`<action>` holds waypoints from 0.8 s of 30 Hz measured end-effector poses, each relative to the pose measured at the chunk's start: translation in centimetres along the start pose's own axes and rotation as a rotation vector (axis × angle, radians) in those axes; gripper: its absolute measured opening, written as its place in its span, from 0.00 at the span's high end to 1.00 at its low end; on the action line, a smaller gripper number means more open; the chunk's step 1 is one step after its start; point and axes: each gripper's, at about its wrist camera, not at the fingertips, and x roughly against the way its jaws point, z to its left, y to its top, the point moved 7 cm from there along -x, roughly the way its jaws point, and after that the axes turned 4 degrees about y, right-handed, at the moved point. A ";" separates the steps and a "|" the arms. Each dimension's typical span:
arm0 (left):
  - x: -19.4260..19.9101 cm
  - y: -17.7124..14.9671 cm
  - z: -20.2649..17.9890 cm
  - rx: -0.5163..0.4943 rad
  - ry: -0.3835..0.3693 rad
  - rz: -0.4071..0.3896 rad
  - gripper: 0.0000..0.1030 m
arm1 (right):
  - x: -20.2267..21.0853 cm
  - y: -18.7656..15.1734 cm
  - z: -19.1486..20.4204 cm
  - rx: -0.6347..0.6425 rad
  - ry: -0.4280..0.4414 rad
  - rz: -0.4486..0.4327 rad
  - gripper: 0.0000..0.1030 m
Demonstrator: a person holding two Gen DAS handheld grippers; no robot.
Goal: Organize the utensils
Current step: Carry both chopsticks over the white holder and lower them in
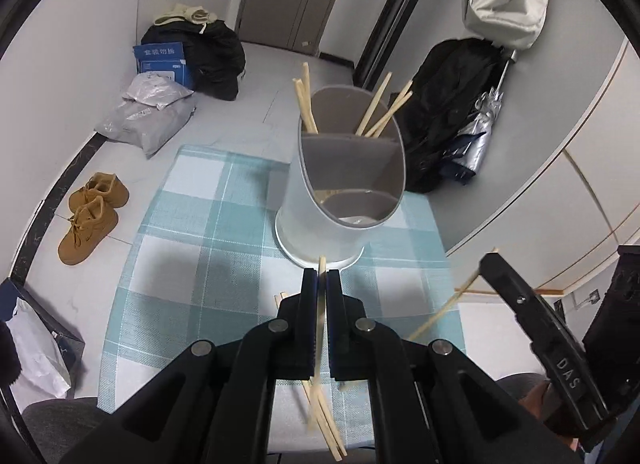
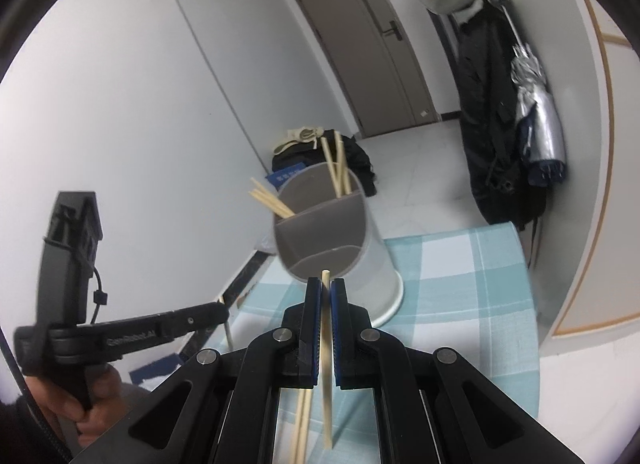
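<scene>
At bottom centre of each wrist view, a gripper clamps one chopstick: left gripper (image 1: 322, 274) on its chopstick (image 1: 320, 318), right gripper (image 2: 326, 284) on another (image 2: 326, 344). Beyond, mid-frame, the holder (image 1: 344, 192) stands on the checked cloth (image 1: 192, 248).

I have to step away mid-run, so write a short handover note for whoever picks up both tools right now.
Left tool: shut on a chopstick, above the checked cloth.
Right tool: shut on a chopstick, pointed at the holder.
Holder stands on the cloth, divided; chopsticks already in both back sections; its front section looks free of chopsticks.
Done: several chopsticks stowed.
Left: drop in both held chopsticks, then the loose chopsticks on the cloth.
</scene>
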 end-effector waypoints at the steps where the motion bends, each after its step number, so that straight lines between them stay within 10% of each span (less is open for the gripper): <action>1: 0.2 0.0 0.0 -0.004 -0.005 -0.010 1.00 | 0.0 0.1 0.2 0.004 -0.001 0.001 0.96; 24: 2.6 1.2 -0.4 -0.055 -0.026 -0.022 1.00 | -1.1 1.9 4.1 0.074 -0.006 0.005 0.96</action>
